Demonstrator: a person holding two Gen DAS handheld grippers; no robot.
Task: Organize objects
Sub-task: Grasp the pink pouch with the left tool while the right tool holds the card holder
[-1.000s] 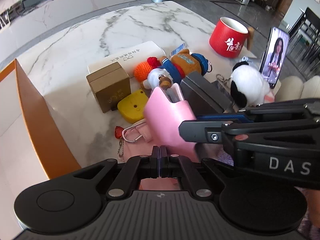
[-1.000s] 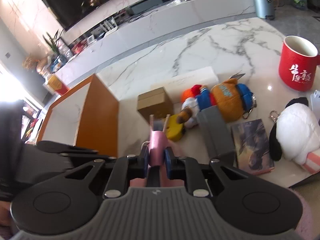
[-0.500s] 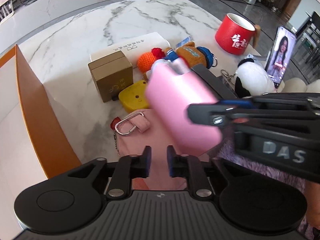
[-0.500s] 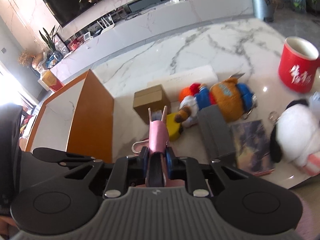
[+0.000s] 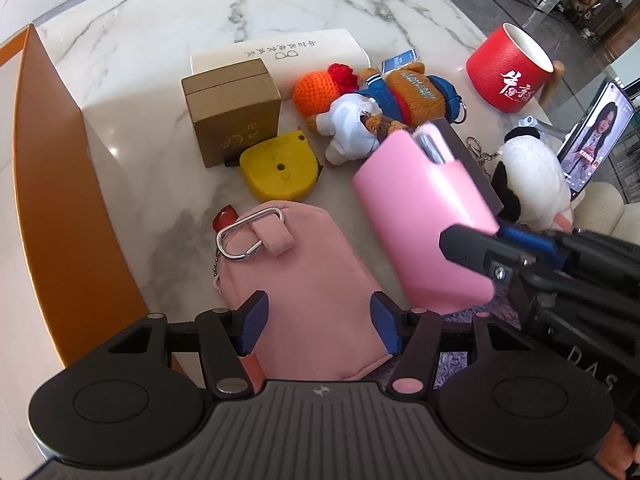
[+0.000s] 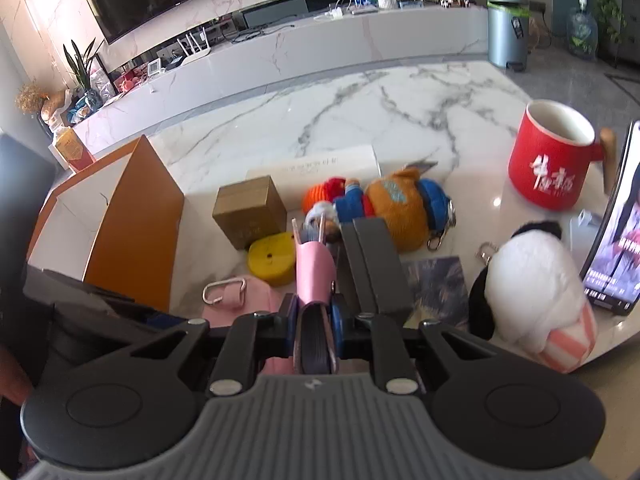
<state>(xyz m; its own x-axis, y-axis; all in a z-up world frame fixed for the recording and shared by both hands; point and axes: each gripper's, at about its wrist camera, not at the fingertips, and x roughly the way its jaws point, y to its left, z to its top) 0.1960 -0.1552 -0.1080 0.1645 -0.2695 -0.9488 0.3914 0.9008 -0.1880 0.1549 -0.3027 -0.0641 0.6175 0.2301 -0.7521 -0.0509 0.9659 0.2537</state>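
Note:
My right gripper [image 6: 315, 322] is shut on a pink card case [image 6: 315, 268] and holds it above the marble table; in the left wrist view the case [image 5: 424, 216] hangs at centre right, held by the right gripper [image 5: 500, 248]. My left gripper [image 5: 318, 330] is open, its fingers on either side of a pink fabric pouch [image 5: 304, 280] with a silver carabiner [image 5: 250, 236] lying on the table. The pouch also shows in the right wrist view [image 6: 240, 304].
An orange box [image 5: 52, 184] stands at the left. Beyond lie a brown carton [image 5: 232, 108], yellow tape measure [image 5: 278, 170], white box [image 5: 276, 56], plush toys [image 5: 384, 100], grey case [image 6: 376, 264], panda plush [image 6: 528, 292], red mug [image 6: 554, 160] and a phone [image 6: 618, 232].
My left gripper has opened and pulled back, leaving the pink pouch on the table. My right gripper has lifted the pink card case out and moved it to the right.

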